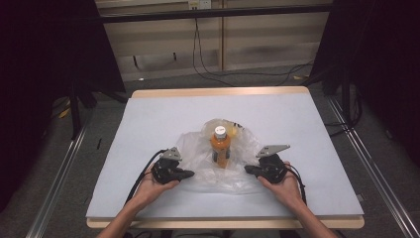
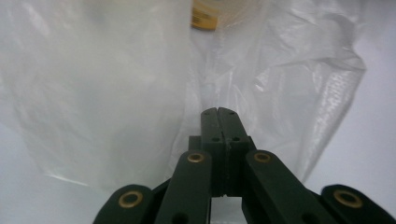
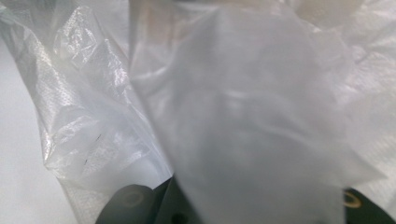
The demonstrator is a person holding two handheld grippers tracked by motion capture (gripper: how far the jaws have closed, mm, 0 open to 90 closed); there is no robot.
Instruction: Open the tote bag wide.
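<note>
So the thing you're dealing with is a thin clear plastic bag [image 1: 218, 163] spread in the middle of the table [image 1: 148, 129], with an orange drink bottle [image 1: 221, 148] standing upright in it, white cap [image 1: 220, 132] on top. My guess is that film is super light, floppy and slippery, so it'll crumple and slide instead of holding any shape. The bottle looks full, so it's probably the only real weight here, and it's tall enough to tip if you tug the plastic under it. I'd pinch the bag at a loose edge on each side, a good fold of it and not a single layer, and lift evenly so the bottle stays centred.

Your left gripper [image 1: 185, 173] sits just at the bag's left edge, and in the left gripper view its jaws are pressed together with nothing between them, the film [image 2: 116, 93] lying just ahead. Your right gripper [image 1: 250, 169] is at the bag's right edge; in the right gripper view a sheet of plastic [image 3: 252, 121] drapes over the jaws, so I can't tell from that whether any film is pinched. It reads as closed to me.

Surface is a smooth pale blue mat on a wood-edged tabletop, so the plastic will probably skate around. Beyond it there's a dark-curtained room with cables [image 1: 213, 69] trailing on the floor.
</note>
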